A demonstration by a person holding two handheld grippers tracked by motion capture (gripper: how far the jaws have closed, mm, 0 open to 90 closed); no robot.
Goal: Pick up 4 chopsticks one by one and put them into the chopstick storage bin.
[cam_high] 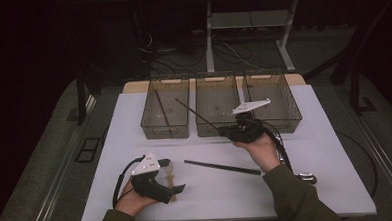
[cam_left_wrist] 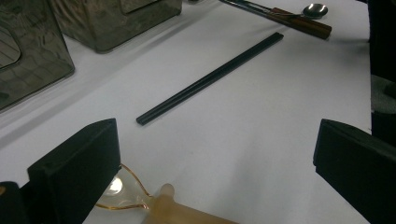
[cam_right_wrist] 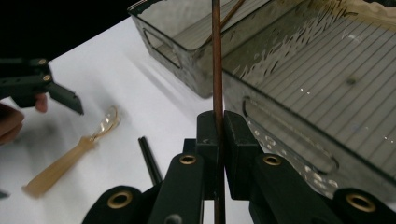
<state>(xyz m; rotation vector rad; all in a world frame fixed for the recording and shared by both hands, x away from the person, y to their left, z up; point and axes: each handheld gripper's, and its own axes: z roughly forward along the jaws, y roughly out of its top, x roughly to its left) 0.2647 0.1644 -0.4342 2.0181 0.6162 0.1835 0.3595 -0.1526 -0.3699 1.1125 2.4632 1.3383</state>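
My right gripper (cam_high: 224, 131) (cam_right_wrist: 220, 135) is shut on a thin brown chopstick (cam_high: 196, 114) (cam_right_wrist: 217, 60), held up in front of the middle basket (cam_high: 217, 123). The stick points up and left over that basket's rim. My left gripper (cam_high: 174, 181) (cam_left_wrist: 215, 172) rests low at the table's front left, its jaws wide open. A translucent amber spoon (cam_high: 170, 172) (cam_left_wrist: 163, 210) (cam_right_wrist: 70, 158) lies on the table between them, untouched. A pair of black chopsticks (cam_high: 221, 167) (cam_left_wrist: 210, 79) (cam_right_wrist: 149, 158) lies flat in the middle of the white table (cam_high: 213, 200).
Three smoked-plastic baskets stand in a row at the back; the left basket (cam_high: 166, 129) holds one chopstick (cam_high: 161, 109), and the right basket (cam_high: 279, 124) is behind my right hand. A metal spoon with a wooden handle (cam_high: 299, 175) (cam_left_wrist: 308, 18) lies at the table's front right.
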